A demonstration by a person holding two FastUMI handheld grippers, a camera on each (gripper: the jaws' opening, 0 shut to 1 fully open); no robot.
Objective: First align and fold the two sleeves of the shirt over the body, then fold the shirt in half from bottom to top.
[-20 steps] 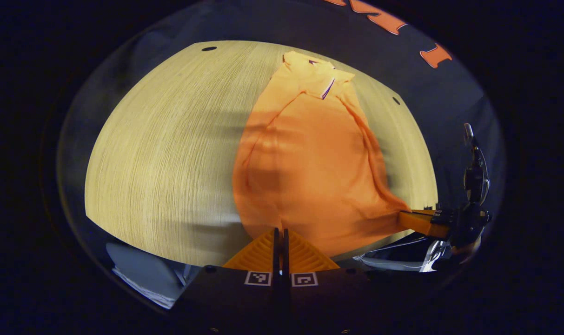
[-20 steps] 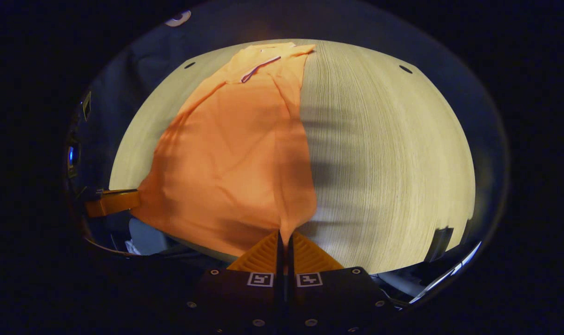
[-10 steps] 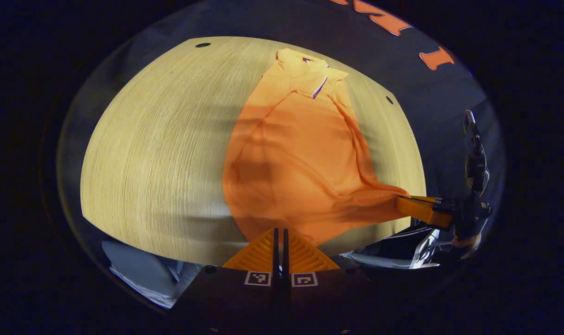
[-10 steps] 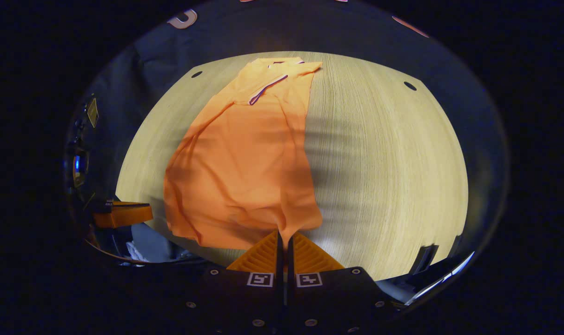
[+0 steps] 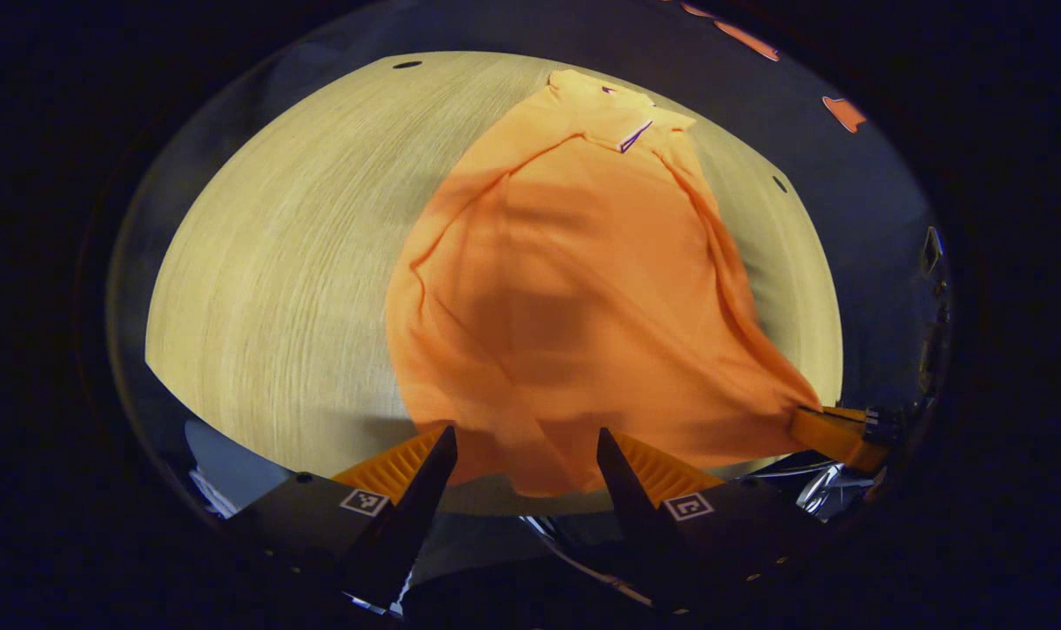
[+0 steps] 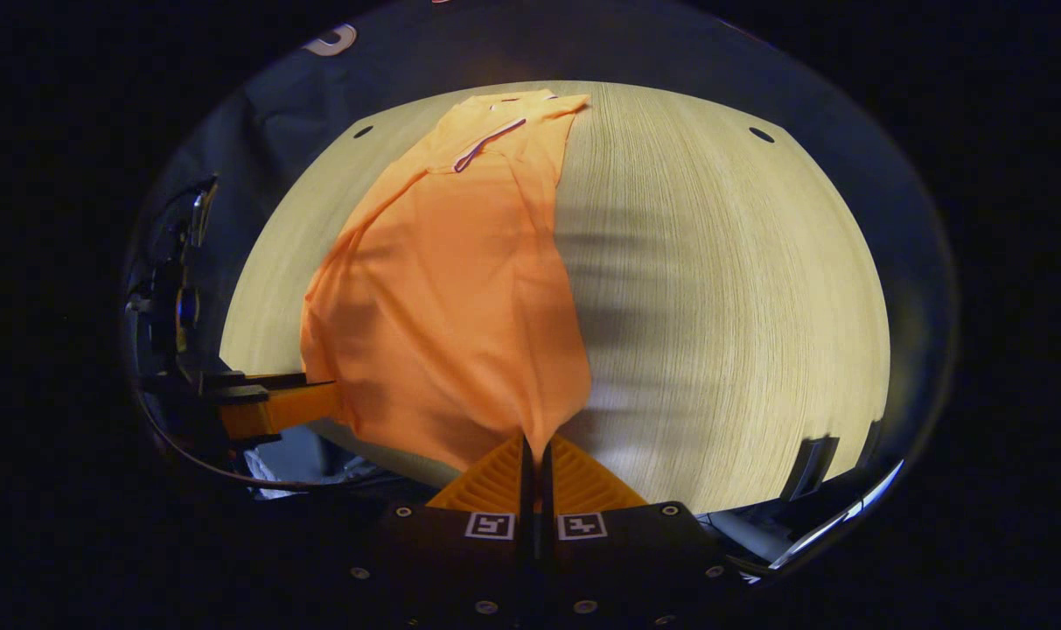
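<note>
- One pale wood-grain surface [image 5: 276,262] is carrying everything, with small dark holes [image 6: 761,134] sitting near its far corners.
- Lying lengthwise along that surface is the orange shirt [image 5: 574,297], its collar [image 5: 613,109] pointing to the far edge and its hem [image 5: 539,477] reaching the near edge, where it is hanging slightly over.
- Seen from the right gripper view, the shirt [image 6: 460,297] is lying on the left half of the surface [image 6: 722,289], narrowing toward the collar [image 6: 504,118] at the far end.
- Along the shirt's sides the sleeves are looking folded in over the body, though the creases are too soft to be sure.
- Spreading wide apart at the bottom of the left gripper view is the left claw [image 5: 523,446], with nothing between its fingers; the hem is lying in the gap just beyond the fingertips [image 5: 443,437], and I cannot tell whether it is touching them.
- From the right gripper view, the left claw [image 6: 320,398] is showing side-on at the left, just beside the shirt's near corner, and its gap cannot be judged from that angle.
- Pressing together on the shirt's other near corner is the right claw [image 6: 534,446], with a pinch of orange cloth rising from between its closed fingers.
- In the left gripper view the right claw [image 5: 810,420] is sitting at the far right, the cloth drawn out to a point at its tip.
</note>
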